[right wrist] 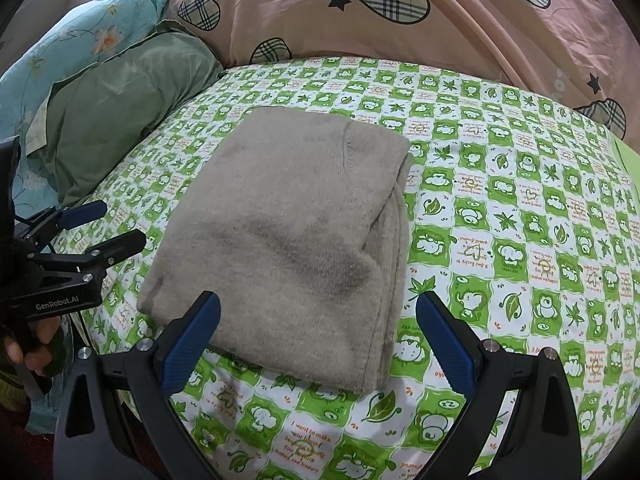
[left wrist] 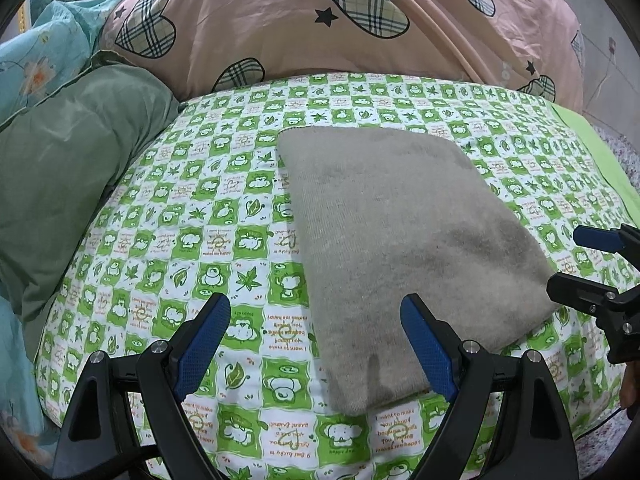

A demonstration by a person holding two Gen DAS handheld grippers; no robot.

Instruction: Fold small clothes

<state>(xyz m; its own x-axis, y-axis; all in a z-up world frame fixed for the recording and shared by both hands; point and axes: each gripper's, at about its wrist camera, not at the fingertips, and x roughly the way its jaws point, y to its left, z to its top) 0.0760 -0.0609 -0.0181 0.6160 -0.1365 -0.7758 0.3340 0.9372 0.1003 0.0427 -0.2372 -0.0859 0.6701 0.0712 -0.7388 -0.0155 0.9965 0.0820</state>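
Both sets of jaws stand wide apart and hold nothing. The left gripper [left wrist: 316, 344] and the right gripper [right wrist: 318, 342] are black plastic frames with blue, finely dimpled pads [left wrist: 202, 344] on the inner faces of the fingers.

A grey knitted garment [right wrist: 288, 232] lies folded into a thick, roughly rectangular bundle on the bed sheet [right wrist: 500, 216]. The knit looks soft and fuzzy, with darker smudged patches near its middle; stacked layers show along one long edge, and a stitched seam curves across its far corner.

The left gripper hovers at the near end of the garment, one finger above its near corner and the other over bare sheet. The right gripper hovers at the same near end, its fingers straddling the garment's width. Whether any pad touches the knit cannot be told.

The sheet is smooth cotton, checked green and white with cartoon animals and leaves. Beyond the garment lie a pink quilt [left wrist: 320, 20] with plaid hearts and a dull green pillow [left wrist: 68, 168].
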